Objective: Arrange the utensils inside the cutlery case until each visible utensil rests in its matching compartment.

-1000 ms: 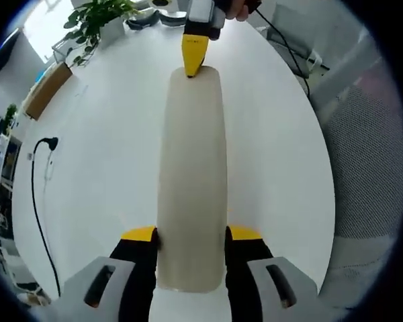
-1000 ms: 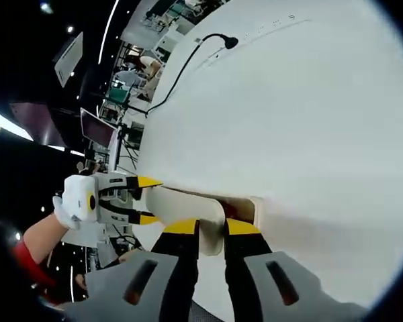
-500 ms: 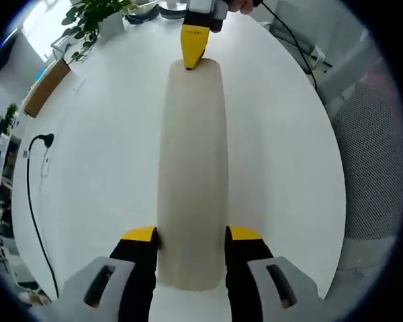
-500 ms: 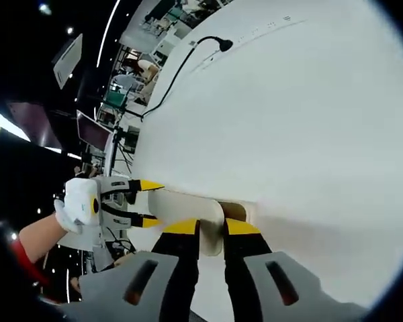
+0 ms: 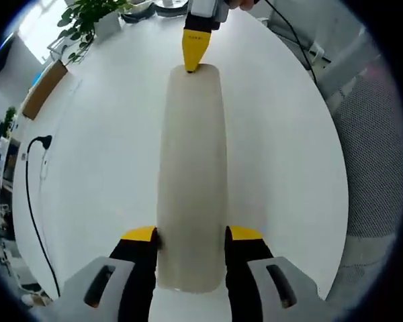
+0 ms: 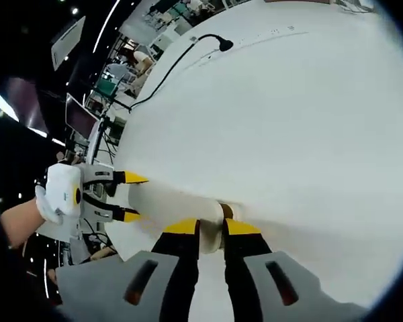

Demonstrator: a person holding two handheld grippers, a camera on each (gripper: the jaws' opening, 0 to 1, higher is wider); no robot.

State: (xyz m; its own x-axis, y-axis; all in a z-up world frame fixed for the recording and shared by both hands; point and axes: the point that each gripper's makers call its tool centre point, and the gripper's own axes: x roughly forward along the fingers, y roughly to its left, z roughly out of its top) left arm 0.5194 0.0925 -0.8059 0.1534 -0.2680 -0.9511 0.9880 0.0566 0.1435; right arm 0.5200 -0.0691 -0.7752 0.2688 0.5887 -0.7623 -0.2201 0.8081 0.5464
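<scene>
Left gripper view — case (image 5: 191, 181) between jaws.

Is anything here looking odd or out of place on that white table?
Nothing looks spilled or broken. The one curious thing: the long beige cutlery case is gripped at both ends at once, the left gripper clamping its near end, the right gripper pinching the far end, over the white table.

One case (image 5: 191, 181), long and cream. Two grippers: the left (image 5: 191, 236) at its near end, the right (image 5: 193, 59) at its far end. One white worktop (image 5: 101, 154). One black cable (image 5: 33, 201). One potted plant (image 5: 91, 19).
</scene>
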